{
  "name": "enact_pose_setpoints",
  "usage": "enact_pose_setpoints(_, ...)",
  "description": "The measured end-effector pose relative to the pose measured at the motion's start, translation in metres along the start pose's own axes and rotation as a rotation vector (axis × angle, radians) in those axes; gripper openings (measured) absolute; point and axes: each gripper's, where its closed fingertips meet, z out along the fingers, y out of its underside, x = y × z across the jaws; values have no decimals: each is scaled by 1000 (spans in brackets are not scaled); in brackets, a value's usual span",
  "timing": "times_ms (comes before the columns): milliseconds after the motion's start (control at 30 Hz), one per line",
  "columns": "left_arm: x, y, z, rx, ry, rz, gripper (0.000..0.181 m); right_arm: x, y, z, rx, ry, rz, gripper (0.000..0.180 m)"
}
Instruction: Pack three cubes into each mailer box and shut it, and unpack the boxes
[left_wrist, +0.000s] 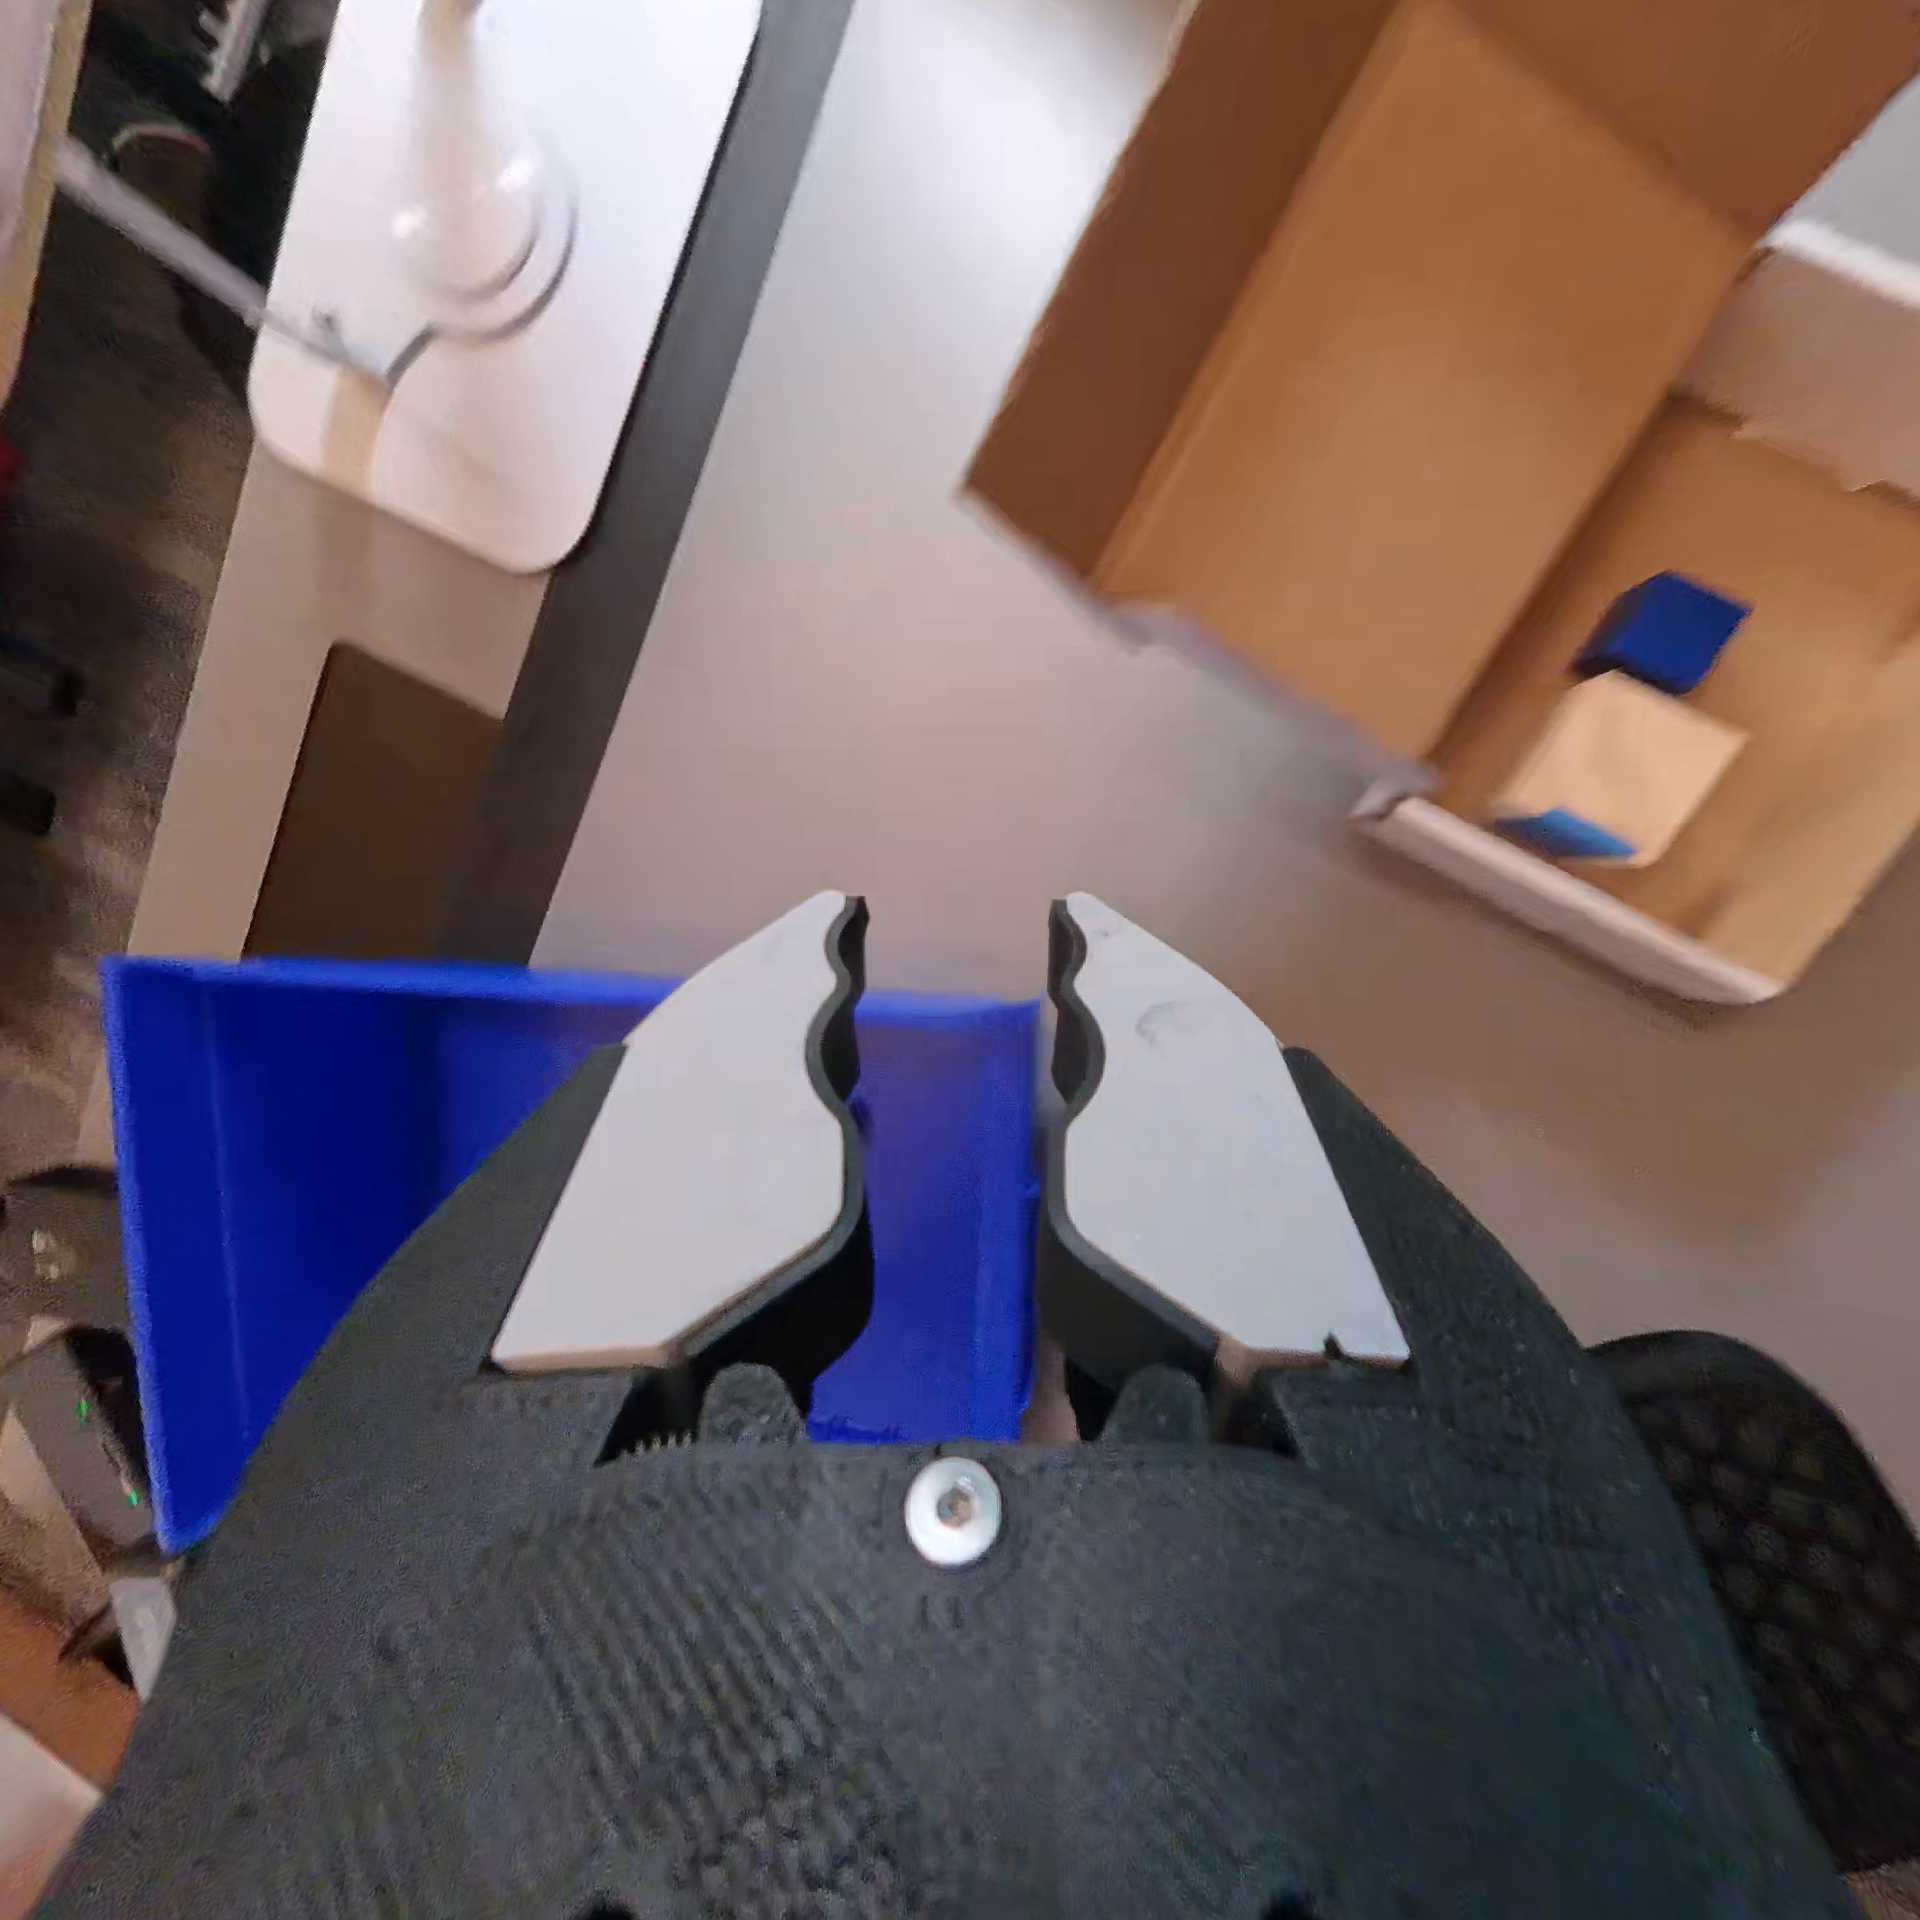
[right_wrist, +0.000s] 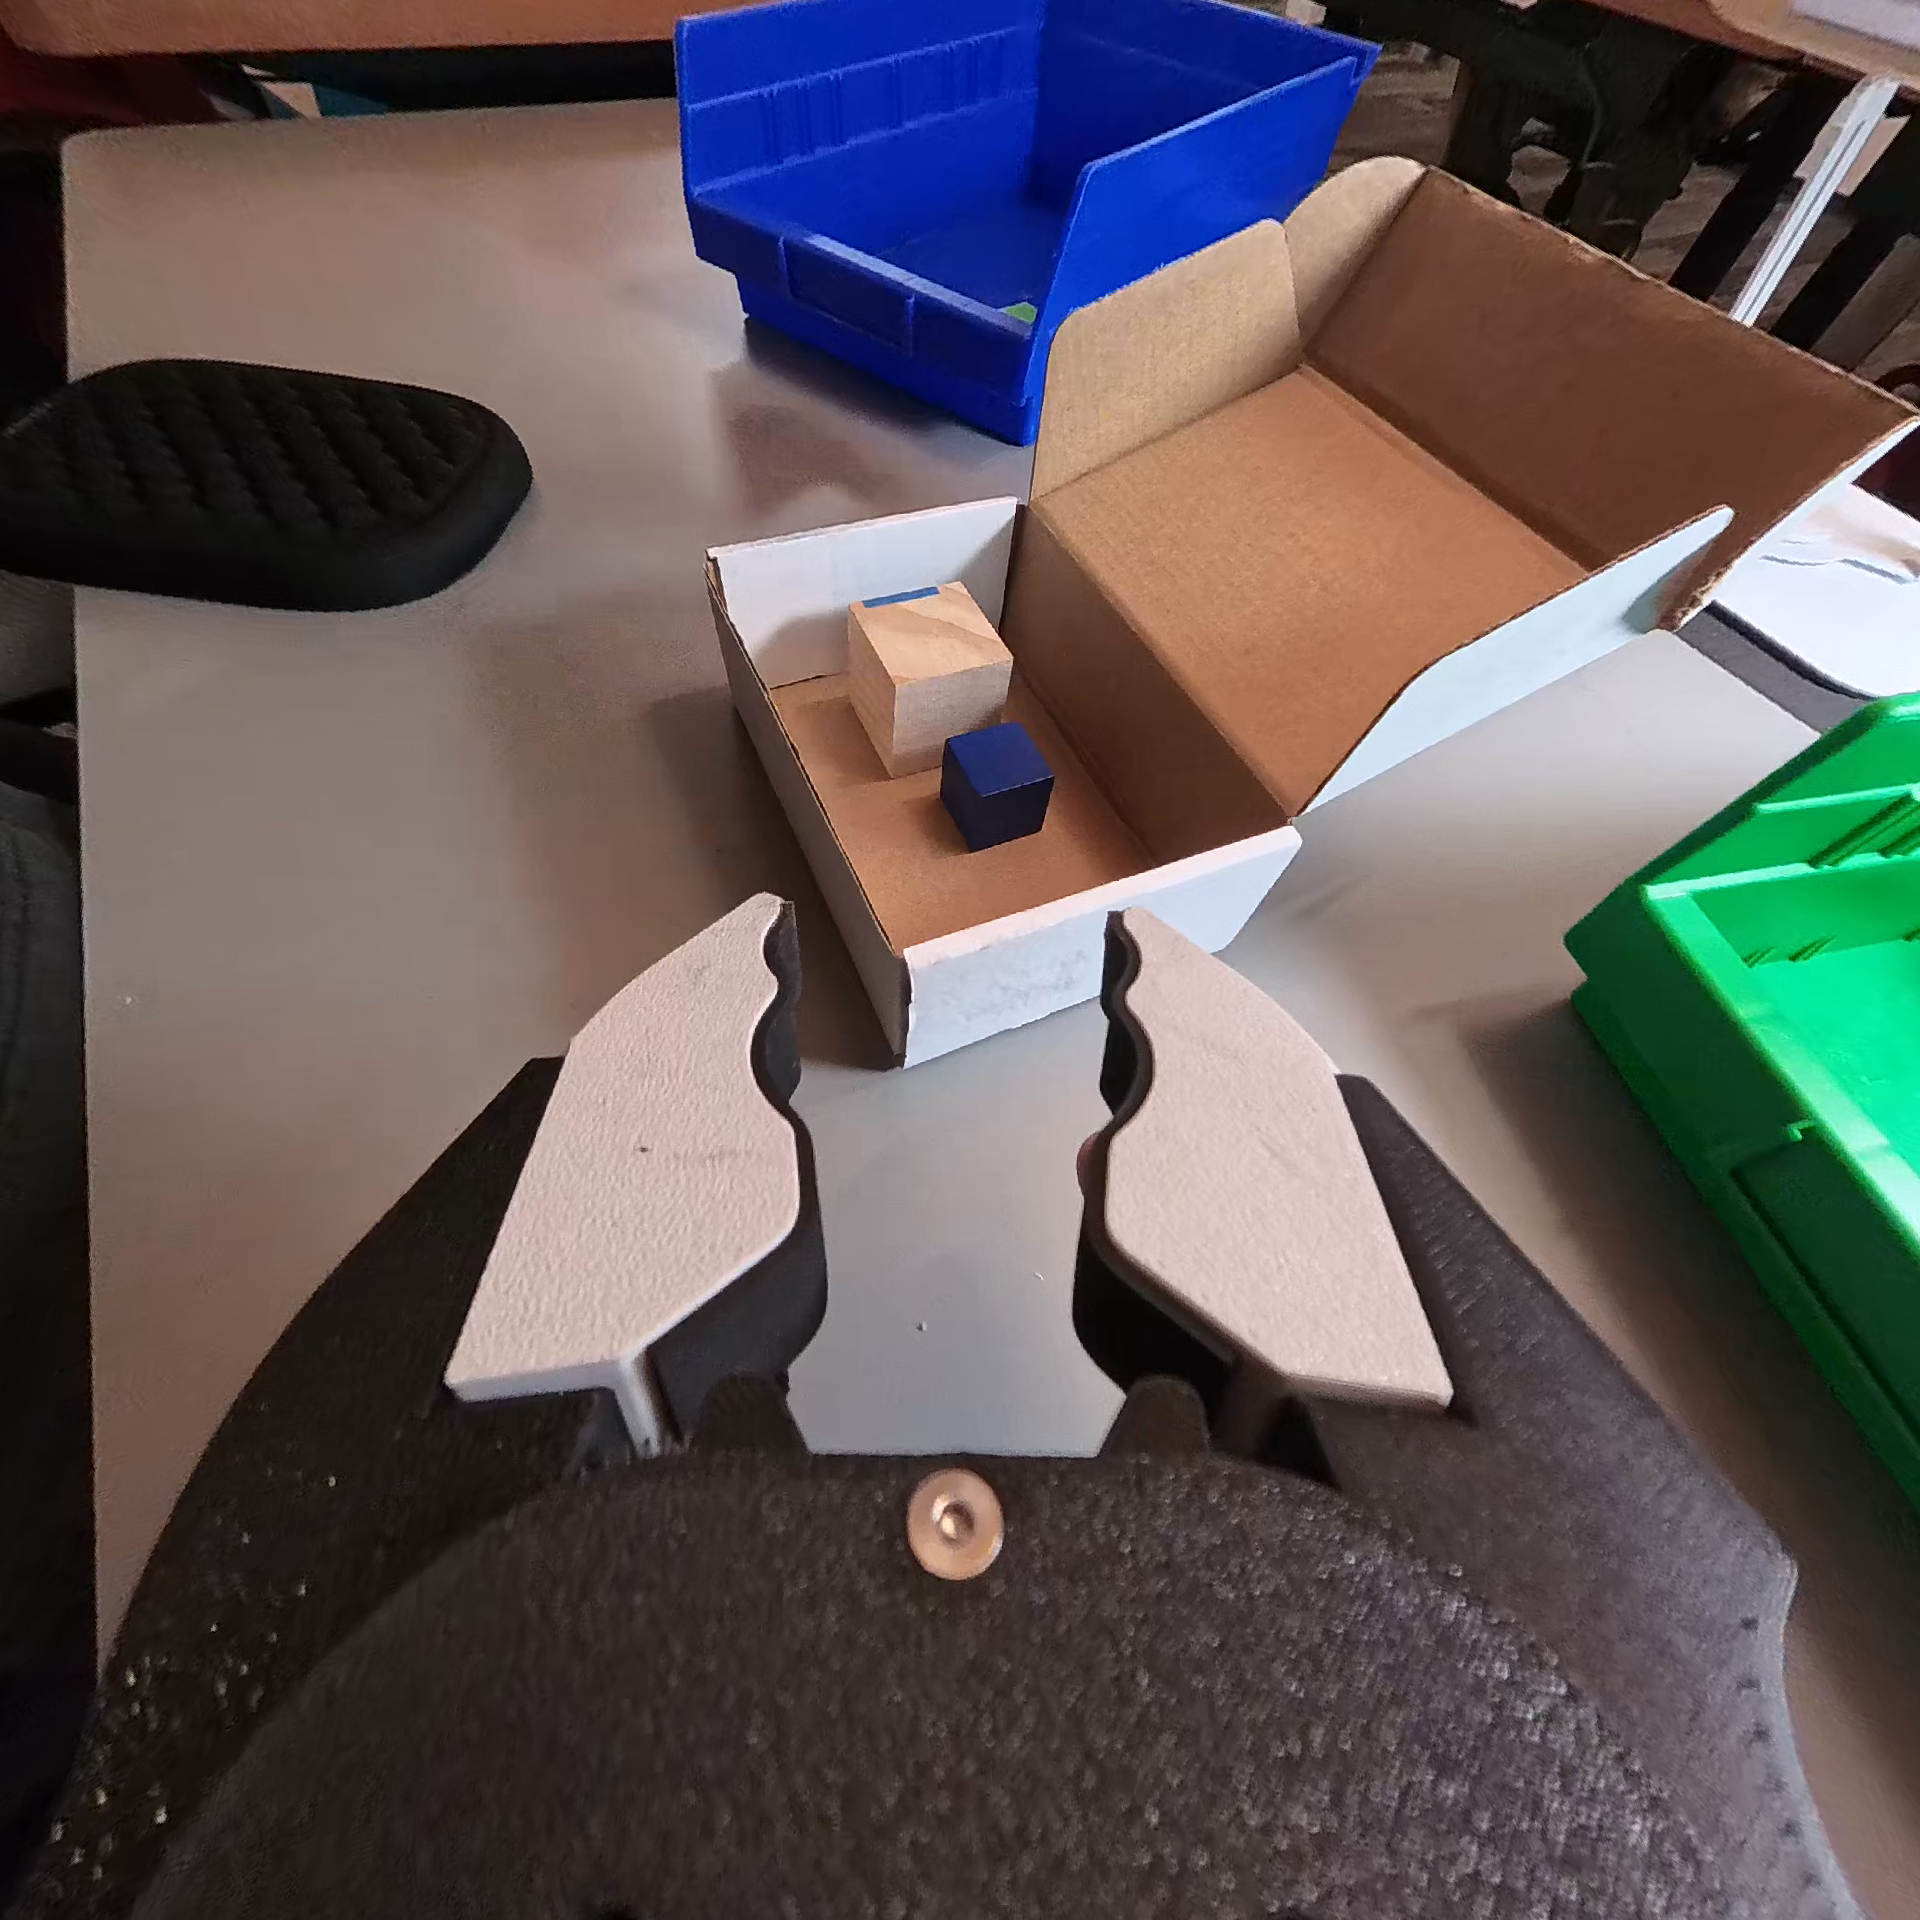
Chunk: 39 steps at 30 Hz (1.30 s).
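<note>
An open white mailer box (right_wrist: 1081, 977) with its brown lid up stands on the grey table. Inside it are a wooden cube (right_wrist: 925, 675) with a blue strip on top and a small dark blue cube (right_wrist: 995, 784). My right gripper (right_wrist: 951, 940) is open and empty, just in front of the box's near wall. My left gripper (left_wrist: 958, 920) is open and empty above the blue bin (left_wrist: 332, 1174). The same box (left_wrist: 1558, 904) shows at the right of the left wrist view, with the blue cube (left_wrist: 1662, 629) and the wooden cube (left_wrist: 1621, 764) in it.
The blue bin (right_wrist: 987, 208) stands behind the box. A green bin (right_wrist: 1787, 1039) is at the right. A black padded chair part (right_wrist: 249, 478) overlaps the table's left side. A white lamp base (left_wrist: 488, 260) sits on a neighbouring desk beyond the table edge. One gripper's finger ends stand about 30 centimetres off the other's. The blue cube (left_wrist: 1662, 629) is closer to my right gripper, around 11 centimetres from its tips; the left tips are 20 centimetres off. The right camera catches it too, in the right wrist view (right_wrist: 1011, 758).
</note>
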Motion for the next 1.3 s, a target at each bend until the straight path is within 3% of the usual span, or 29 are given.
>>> enact_pose_setpoints(33,-14,14,1,-7,-11,-22,33,0,0,0,1,-1,-1,56)
enact_pose_setpoints(267,-55,111,39,-109,65,-32,33,1,1,1,-3,-2,3,56)
enact_pose_setpoints(467,-63,152,67,-159,108,-35,36,2,5,4,-16,-5,12,55)
enact_pose_setpoints(867,-55,160,95,-191,154,32,34,3,10,10,-36,-10,24,55)
enact_pose_setpoints(1000,-55,159,96,-194,155,32,20,4,10,10,-38,-8,25,55)
enact_pose_setpoints(1300,-55,124,55,-164,99,61,20,3,10,10,-43,-7,19,55)
